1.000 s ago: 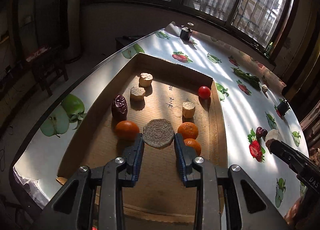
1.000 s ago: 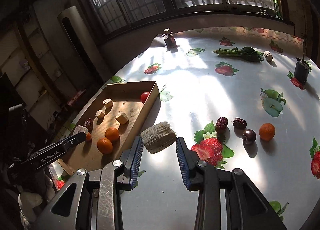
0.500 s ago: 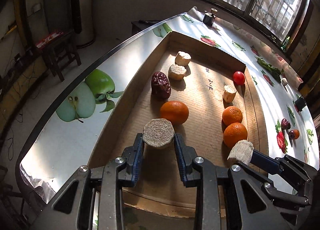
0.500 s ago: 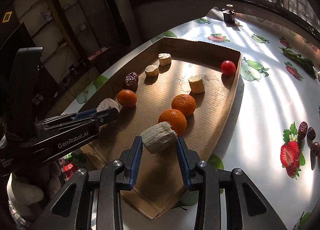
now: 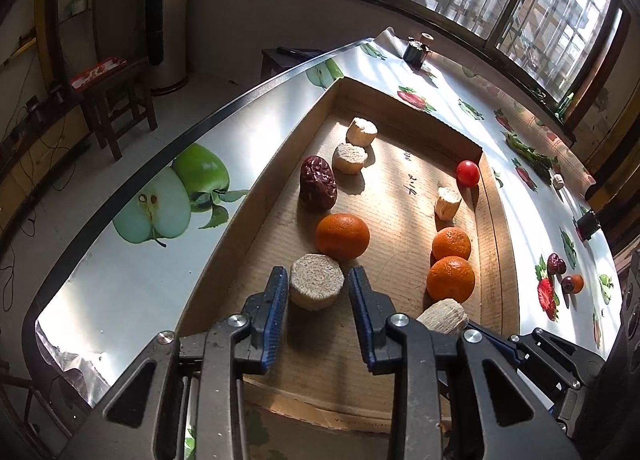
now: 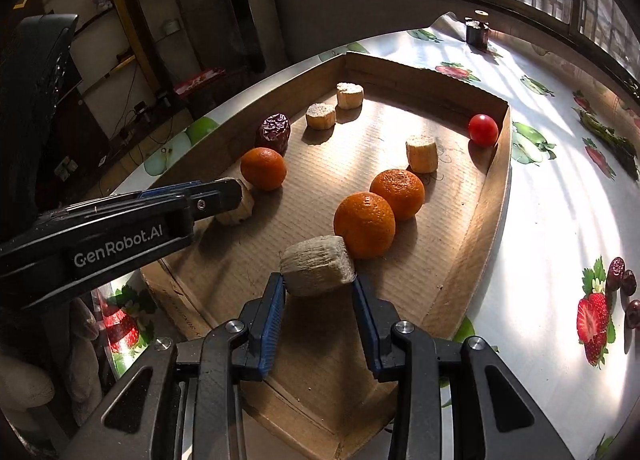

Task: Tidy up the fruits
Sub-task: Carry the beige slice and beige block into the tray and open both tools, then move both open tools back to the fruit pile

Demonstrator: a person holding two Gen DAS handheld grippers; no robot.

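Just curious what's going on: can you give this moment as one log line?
left tongs: gripping chunk | right tongs: gripping stalk piece | both over box | oranges inside

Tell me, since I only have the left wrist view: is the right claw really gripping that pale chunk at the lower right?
Observer: Yes. In the right wrist view the right claw has a blue pad against each side of the pale chunk.
Operator: How close is it to the fruit?
Observer: It sits right in front of the nearest orange, over the cardboard tray; I cannot tell whether they touch.
Operator: And my own claw from the side?
Observer: The left claw holds its second chunk low beside the other orange.
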